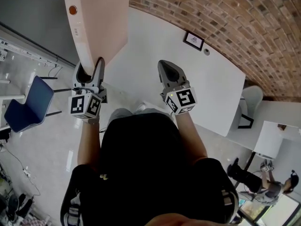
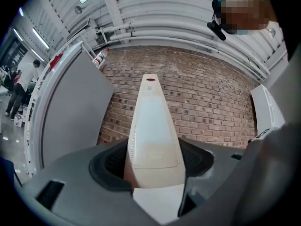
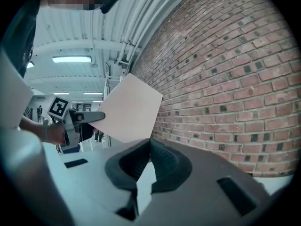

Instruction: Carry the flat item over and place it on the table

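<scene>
A red-brown brick wall (image 1: pixel 225 22) curves across the head view from 12 to 3 o'clock. Below it a white rectangular bench (image 1: pixel 211 93) spreads from the centre toward 3 o'clock. The flat item, a pale cream panel with a small orange dot (image 1: pixel 99 18), is off the bench. It is held in the air at 11 o'clock and reaches up past the top edge, with its right side overlapping the bench's left edge. A blue chair (image 1: pixel 28 105) stands on the floor at 9 o'clock. The left gripper (image 1: pixel 90 67) is clamped on the panel's near end, which fills the space between its jaws in the left gripper view. The right gripper (image 1: pixel 165 65) hangs near the bench's near edge at the centre, tips pressed together and empty. A small black-framed sign (image 1: pixel 194 40) sits on the bench at 1 o'clock.
</scene>
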`<state>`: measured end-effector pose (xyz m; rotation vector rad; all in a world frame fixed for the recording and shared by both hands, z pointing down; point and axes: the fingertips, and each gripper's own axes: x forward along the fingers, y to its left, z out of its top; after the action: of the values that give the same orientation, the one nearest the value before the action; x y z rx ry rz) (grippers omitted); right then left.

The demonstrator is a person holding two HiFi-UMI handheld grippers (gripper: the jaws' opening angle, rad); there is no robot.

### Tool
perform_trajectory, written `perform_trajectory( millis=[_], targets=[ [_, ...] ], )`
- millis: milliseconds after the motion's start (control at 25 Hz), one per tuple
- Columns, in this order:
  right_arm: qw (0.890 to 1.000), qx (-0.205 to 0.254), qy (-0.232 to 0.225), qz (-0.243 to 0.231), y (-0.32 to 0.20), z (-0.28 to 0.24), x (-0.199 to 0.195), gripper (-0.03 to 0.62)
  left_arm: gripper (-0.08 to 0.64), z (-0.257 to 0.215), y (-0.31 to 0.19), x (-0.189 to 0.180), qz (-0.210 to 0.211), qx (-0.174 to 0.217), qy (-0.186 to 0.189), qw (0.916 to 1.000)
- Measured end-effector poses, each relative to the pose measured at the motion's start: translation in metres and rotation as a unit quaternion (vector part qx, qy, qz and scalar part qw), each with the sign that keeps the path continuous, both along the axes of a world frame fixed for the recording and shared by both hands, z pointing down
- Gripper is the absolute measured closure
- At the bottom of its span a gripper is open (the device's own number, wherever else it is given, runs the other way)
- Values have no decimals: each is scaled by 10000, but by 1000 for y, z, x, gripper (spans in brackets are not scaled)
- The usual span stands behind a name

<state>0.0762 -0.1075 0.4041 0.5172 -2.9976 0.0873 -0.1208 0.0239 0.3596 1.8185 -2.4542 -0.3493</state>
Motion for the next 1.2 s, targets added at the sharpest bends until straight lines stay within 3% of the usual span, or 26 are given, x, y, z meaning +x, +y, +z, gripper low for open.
perform_trajectory(
  millis=[360, 600, 1200],
  targets=[
    [9984, -152, 158, 521, -48, 13, 6, 581, 273, 27, -81, -8, 682, -174, 499, 9963],
    [9941, -318, 313, 988, -77, 27, -12, 581, 273, 49, -129, -31, 1173, -486, 605, 9901],
    [9732, -592, 625, 2133, -119, 47, -64, 581, 273, 132, -208, -103, 2228, -1156, 1584, 9550]
  ],
)
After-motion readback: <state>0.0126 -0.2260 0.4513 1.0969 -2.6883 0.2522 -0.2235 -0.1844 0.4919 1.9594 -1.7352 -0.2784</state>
